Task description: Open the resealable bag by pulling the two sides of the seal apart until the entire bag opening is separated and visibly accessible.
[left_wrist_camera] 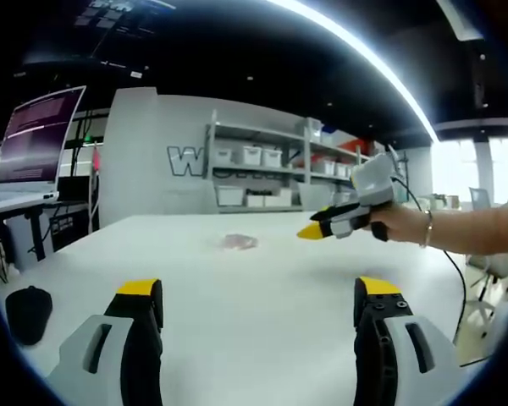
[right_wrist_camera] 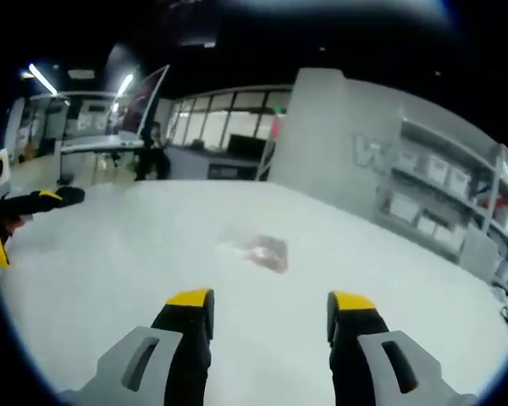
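Bag [right_wrist_camera: 262, 248] lies on table [right_wrist_camera: 389, 288] — ahead of right hand-held gripper [right_wrist_camera: 267, 309]; untouched.

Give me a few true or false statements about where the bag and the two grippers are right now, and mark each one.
1. The resealable bag lies flat on the white table. True.
2. The left gripper is clamped on the bag's seal. False: its jaws stand open, short of the bag.
3. The right gripper is open, with the bag ahead of it. True.
4. The bag is held up off the table. False: nothing touches it.
5. A person's hand holds the right gripper above the table. True.
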Demonstrator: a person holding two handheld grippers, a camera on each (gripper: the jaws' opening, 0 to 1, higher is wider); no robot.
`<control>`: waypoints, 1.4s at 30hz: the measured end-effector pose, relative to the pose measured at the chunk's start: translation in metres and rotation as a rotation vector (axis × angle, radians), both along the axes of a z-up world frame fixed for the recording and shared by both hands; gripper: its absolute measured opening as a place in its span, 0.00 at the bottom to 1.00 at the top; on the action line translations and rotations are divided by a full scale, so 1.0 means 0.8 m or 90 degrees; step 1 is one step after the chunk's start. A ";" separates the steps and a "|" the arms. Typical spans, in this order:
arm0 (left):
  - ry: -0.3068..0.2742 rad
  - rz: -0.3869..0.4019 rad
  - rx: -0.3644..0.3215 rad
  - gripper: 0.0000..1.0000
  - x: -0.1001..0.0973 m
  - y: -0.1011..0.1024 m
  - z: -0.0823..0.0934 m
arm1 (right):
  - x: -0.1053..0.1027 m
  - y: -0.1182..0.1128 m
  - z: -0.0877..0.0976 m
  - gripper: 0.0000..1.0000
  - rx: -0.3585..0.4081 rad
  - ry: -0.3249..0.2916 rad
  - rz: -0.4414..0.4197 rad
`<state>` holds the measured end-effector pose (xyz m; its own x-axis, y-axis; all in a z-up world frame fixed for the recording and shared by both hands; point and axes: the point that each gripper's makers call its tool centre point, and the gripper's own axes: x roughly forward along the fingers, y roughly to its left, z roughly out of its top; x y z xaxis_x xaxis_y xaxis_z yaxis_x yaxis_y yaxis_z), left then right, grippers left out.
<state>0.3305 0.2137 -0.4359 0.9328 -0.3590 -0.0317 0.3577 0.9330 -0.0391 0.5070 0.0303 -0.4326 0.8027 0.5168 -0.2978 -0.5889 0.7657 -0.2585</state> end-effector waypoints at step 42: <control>0.009 0.005 0.003 0.91 0.000 0.006 -0.008 | 0.025 0.025 -0.013 0.49 -0.038 0.012 0.017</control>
<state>0.3302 0.2184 -0.4420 0.9349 -0.3518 -0.0467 0.3502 0.9358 -0.0393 0.5270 0.0506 -0.4431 0.7829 0.5187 -0.3436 -0.6140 0.7333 -0.2920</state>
